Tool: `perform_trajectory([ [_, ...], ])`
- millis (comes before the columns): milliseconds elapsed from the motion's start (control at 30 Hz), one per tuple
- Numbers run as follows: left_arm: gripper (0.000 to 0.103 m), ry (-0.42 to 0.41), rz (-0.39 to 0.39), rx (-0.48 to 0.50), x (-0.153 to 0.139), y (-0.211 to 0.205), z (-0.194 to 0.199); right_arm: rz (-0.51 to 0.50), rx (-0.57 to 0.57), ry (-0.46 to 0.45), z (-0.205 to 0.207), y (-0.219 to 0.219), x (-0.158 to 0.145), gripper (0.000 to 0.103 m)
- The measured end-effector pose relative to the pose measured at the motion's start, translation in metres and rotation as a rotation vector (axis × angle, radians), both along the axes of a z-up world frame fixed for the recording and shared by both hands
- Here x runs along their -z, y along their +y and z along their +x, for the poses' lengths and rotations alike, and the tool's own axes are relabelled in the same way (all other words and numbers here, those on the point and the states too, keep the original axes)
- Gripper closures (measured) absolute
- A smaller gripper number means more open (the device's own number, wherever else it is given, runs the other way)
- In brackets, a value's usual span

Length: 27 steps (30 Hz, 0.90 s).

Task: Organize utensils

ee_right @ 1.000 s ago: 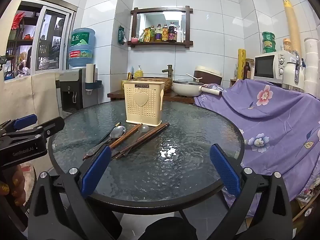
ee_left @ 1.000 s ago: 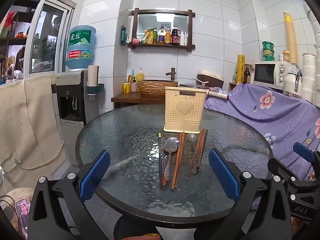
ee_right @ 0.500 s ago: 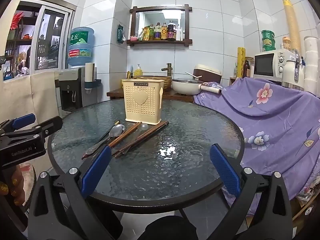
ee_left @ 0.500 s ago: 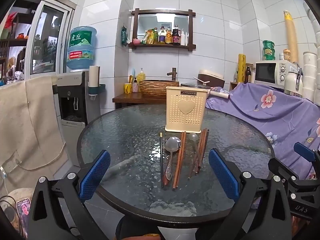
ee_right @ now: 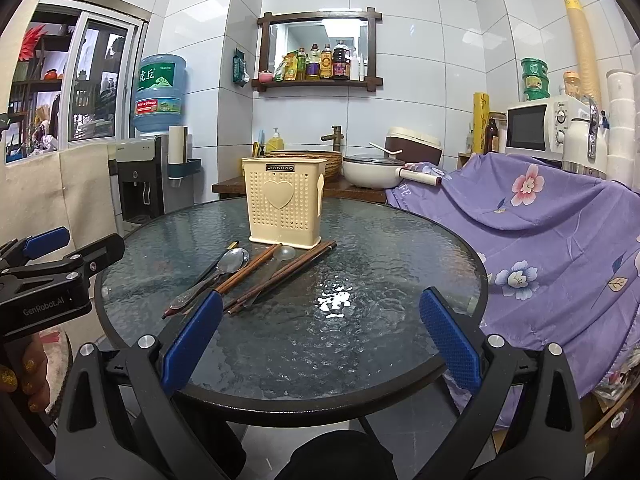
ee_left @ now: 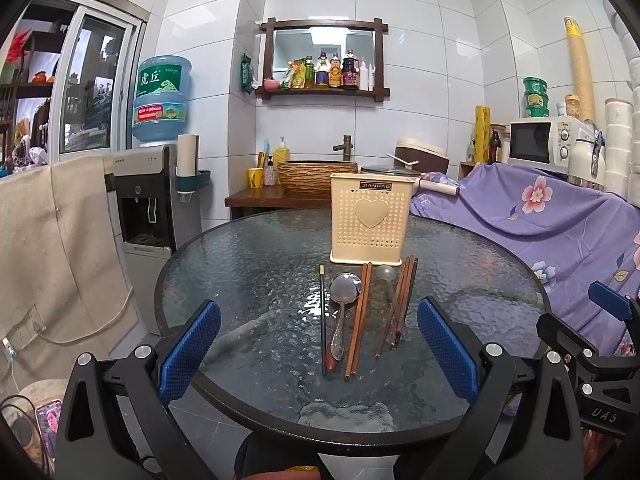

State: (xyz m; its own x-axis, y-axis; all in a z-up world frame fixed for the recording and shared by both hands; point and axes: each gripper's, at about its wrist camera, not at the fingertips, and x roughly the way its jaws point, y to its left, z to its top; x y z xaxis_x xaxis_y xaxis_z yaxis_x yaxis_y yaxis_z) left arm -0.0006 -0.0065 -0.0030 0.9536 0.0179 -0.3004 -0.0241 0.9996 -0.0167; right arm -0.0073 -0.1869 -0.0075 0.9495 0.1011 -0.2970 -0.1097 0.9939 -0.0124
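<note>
The left gripper (ee_left: 319, 344) gapes wide and empty at the bottom of its frame, blue pads (ee_left: 188, 350) apart over the near rim of the glass table (ee_left: 248, 272). The right gripper (ee_right: 319, 340) is equally wide and empty. At centre frame lie the utensils: a dark chopstick (ee_left: 322, 316), metal spoon (ee_left: 343, 296), brown chopsticks (ee_left: 359, 316), and more chopsticks (ee_left: 400, 300) overlapping a clear spoon (ee_left: 386, 274), hard to make out. The holder (ee_left: 370, 218) stands upright just behind; its inside is hidden.
</note>
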Motion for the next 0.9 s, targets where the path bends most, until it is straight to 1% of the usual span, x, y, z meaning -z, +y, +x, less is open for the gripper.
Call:
perform_trajectory([
  [900, 0.006, 0.005, 0.006, -0.005, 0.0036, 0.0017, 0.0006, -0.01, 0.007, 0.006, 0.0, 0.0009, -0.0034, 0.006],
])
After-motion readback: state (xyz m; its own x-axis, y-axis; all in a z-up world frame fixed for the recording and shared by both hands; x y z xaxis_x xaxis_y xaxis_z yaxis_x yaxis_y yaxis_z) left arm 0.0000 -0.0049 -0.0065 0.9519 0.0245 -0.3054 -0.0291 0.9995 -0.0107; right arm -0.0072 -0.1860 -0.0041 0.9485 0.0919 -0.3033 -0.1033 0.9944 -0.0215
